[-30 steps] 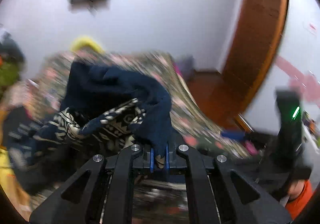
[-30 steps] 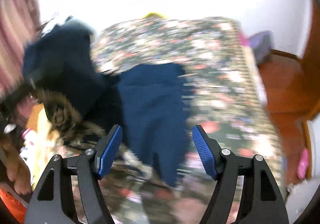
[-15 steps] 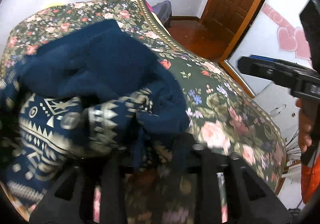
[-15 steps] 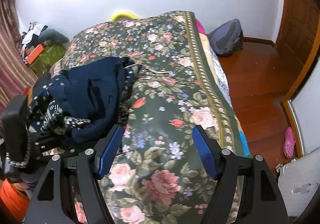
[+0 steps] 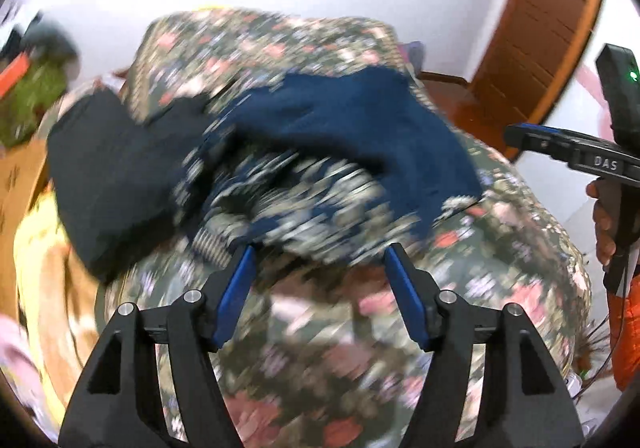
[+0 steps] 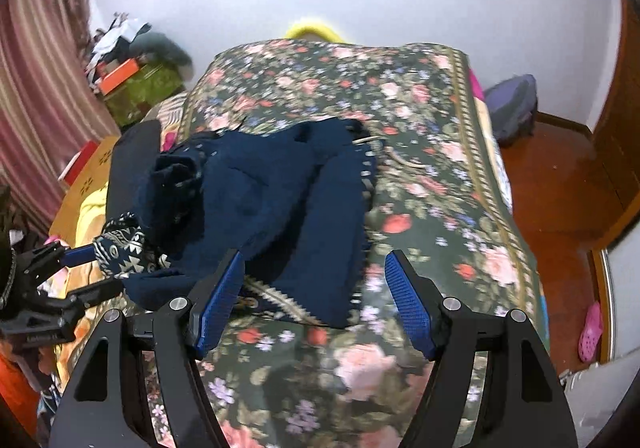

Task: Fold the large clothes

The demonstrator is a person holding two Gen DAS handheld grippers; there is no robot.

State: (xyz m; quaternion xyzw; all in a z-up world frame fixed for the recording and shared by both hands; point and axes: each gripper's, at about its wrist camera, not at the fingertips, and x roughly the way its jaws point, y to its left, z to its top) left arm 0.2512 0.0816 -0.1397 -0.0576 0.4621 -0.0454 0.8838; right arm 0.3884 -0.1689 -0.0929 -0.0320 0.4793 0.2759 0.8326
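A second ago the left gripper (image 5: 320, 268) was pinching a fold of the dark navy knitted sweater with a cream patterned band (image 6: 280, 207); now its blue-padded fingers (image 5: 236, 296) are spread wide with nothing between them, and the sweater lies crumpled in a heap on the bed's dark green floral bedspread (image 6: 440, 175). The right gripper (image 6: 316, 296) hovers over the sweater's near edge, its fingers (image 6: 408, 304) spread apart as before and holding nothing. In the left wrist view (heavily motion-blurred) the right gripper's body (image 5: 576, 155) shows at the right edge with white letters reading "DAS". Beside the bed, at the wall, stands a green box (image 6: 140, 91) with an orange box (image 6: 120, 75) and loose clothes piled on top.
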